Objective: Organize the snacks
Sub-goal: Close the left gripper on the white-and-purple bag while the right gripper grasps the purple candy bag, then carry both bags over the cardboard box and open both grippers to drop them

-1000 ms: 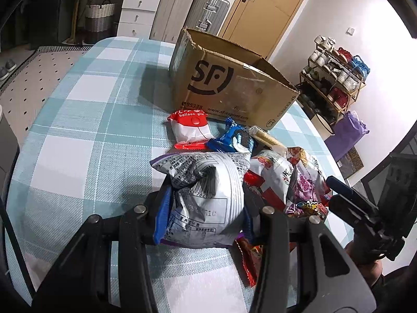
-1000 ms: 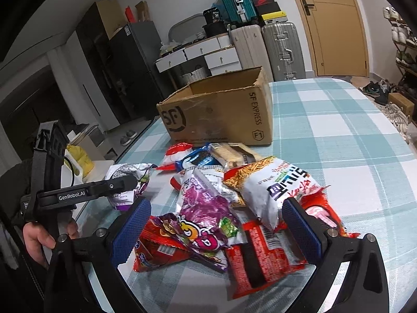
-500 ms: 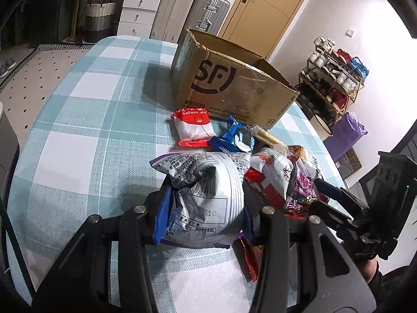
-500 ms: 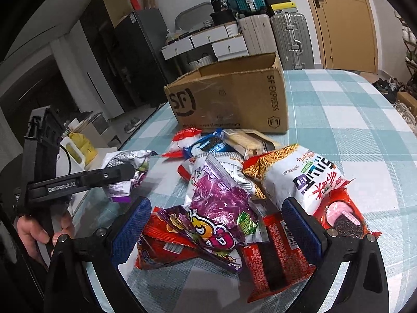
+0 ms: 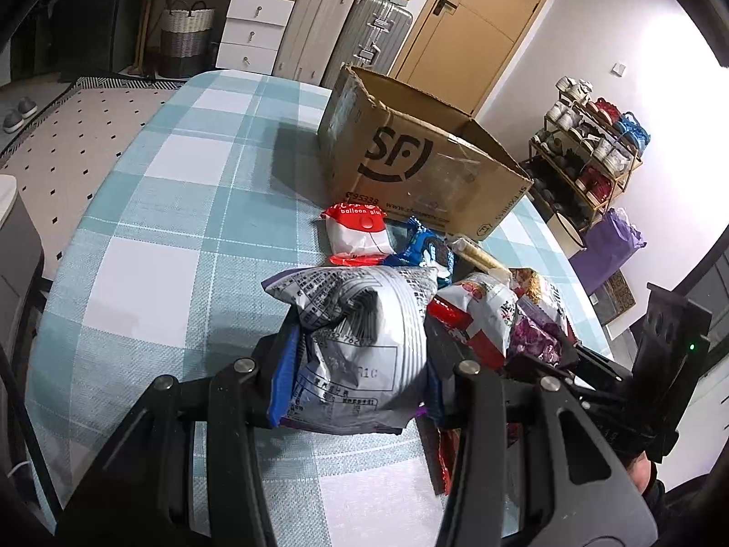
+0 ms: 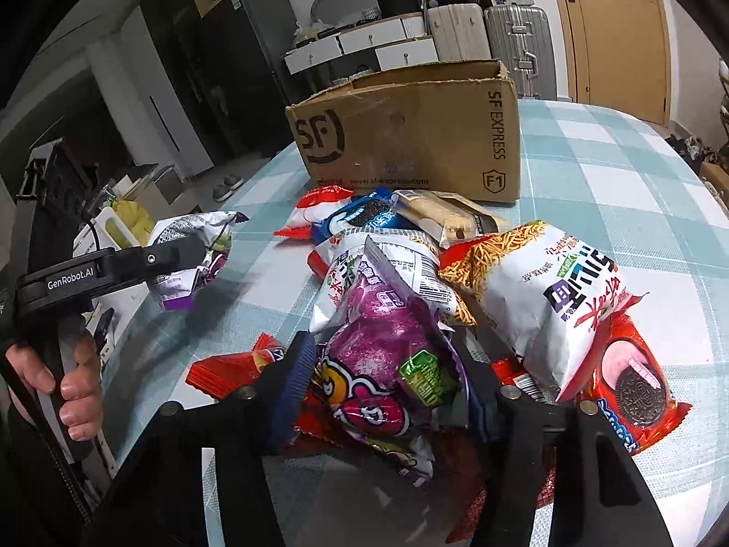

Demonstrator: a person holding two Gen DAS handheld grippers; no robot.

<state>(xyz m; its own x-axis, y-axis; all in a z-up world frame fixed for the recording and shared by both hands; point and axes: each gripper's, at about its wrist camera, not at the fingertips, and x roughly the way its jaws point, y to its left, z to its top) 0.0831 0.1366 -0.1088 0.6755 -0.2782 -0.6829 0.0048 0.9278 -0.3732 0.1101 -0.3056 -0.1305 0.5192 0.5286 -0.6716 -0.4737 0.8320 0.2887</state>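
A crumpled silver snack bag [image 5: 360, 323] is pinched in my left gripper [image 5: 355, 364], just above the checked tablecloth and left of the snack pile. The right wrist view shows that bag [image 6: 200, 232] at the left. My right gripper [image 6: 387, 383] is closing its jaws, and its blue pads press both sides of a purple snack bag [image 6: 382, 342] on top of the pile. Around it lie a white noodle-snack bag [image 6: 546, 291], a red cookie pack [image 6: 638, 387], a blue cookie pack [image 6: 364, 214] and a red-and-white bag [image 5: 355, 232]. An open cardboard box [image 5: 410, 159] stands behind the pile.
The round table [image 5: 159, 228] carries a teal-and-white checked cloth, bare to the left of the box. Suitcases [image 5: 319, 45] and white drawers [image 5: 255, 23] stand beyond it, a shoe rack [image 5: 587, 146] to the right. A hand [image 6: 77, 387] grips the left tool's handle.
My right gripper's jaws went from wide apart around the pile to closed on the purple bag, after sinking a little toward it. The left gripper and its silver bag have stayed put.
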